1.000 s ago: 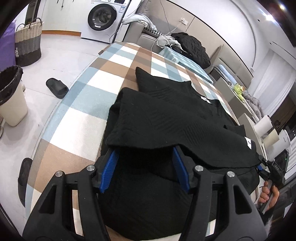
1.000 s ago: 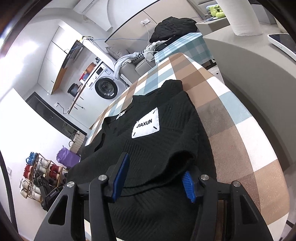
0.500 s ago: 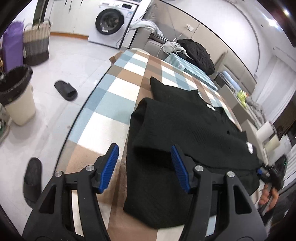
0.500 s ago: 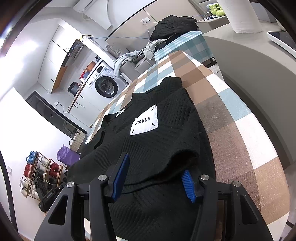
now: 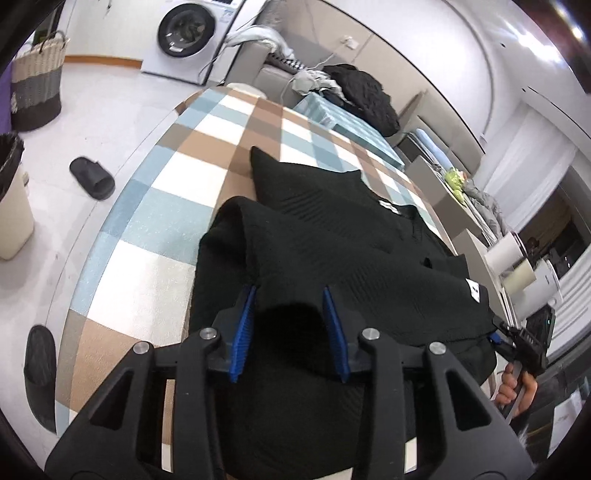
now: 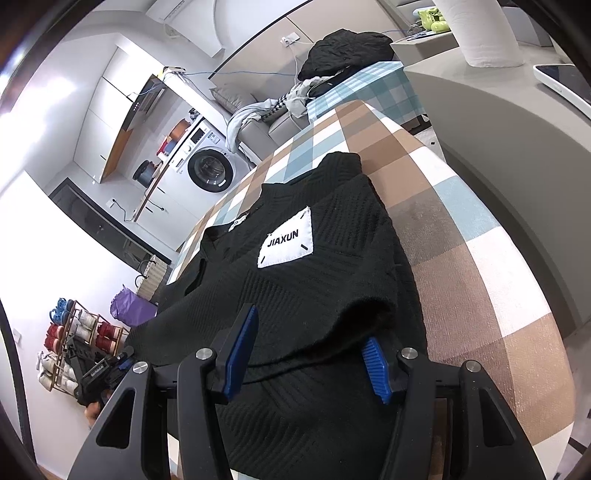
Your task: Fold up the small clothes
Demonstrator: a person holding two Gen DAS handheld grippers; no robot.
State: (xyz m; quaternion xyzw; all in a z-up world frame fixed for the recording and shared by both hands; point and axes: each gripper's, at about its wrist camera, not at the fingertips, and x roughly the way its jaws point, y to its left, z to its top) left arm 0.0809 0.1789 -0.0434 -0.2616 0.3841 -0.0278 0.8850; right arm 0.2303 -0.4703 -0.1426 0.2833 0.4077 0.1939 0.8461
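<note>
A black knitted sweater lies on the checked table, its near hem folded up over the body. My left gripper is at the hem's left end. Its jaws are closing, with a raised hump of fabric caught between the blue pads. In the right wrist view the sweater shows a white JIAXUN patch. My right gripper is shut on the hem's right end, the lifted fold spanning its pads. Each view shows the other gripper at the sweater's far corner: the right gripper, held by a hand, and the left gripper.
The table has bare cloth on both sides of the sweater. On the floor to the left are a bin, a slipper and a basket. A counter with a paper roll stands to the right. A black garment lies beyond the table.
My left gripper swung left off the hem, then came back over it, and its jaws have narrowed around the fabric. The right gripper and its fold have not moved.
</note>
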